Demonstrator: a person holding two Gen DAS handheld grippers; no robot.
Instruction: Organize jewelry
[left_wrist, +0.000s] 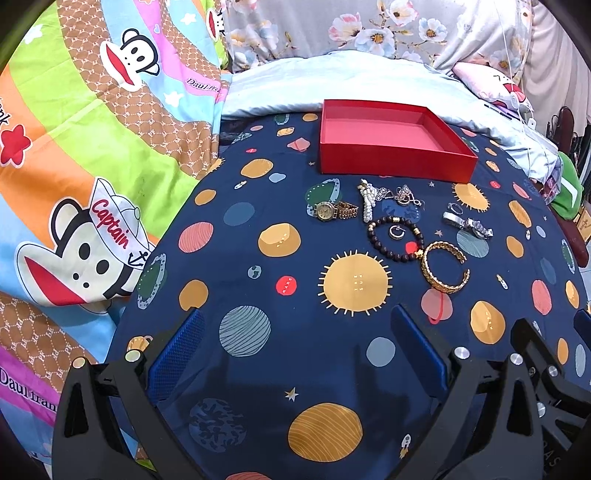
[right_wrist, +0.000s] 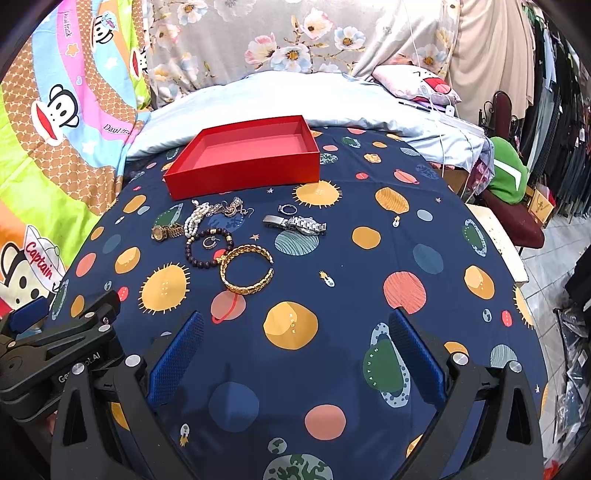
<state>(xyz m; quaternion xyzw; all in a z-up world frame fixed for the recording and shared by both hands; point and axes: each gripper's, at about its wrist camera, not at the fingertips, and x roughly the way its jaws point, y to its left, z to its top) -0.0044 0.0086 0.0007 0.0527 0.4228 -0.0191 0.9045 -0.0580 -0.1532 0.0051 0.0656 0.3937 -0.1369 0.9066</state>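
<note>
Readable text:
- Cartoon-monkey blanket: "Captain" in red on the monkey's white hat; "Daul fran…" in white script on its brown bands.
- Planet-print sheet: "MARS" on a red dot, "SATURN" on a green ringed planet.
- Left gripper body: partly hidden lettering ending ".AI".

The left gripper hangs low with its two blue-padded fingers spread wide, holding nothing. The right gripper sits just beside it, level with it, fingers likewise spread wide, nothing between them.
</note>
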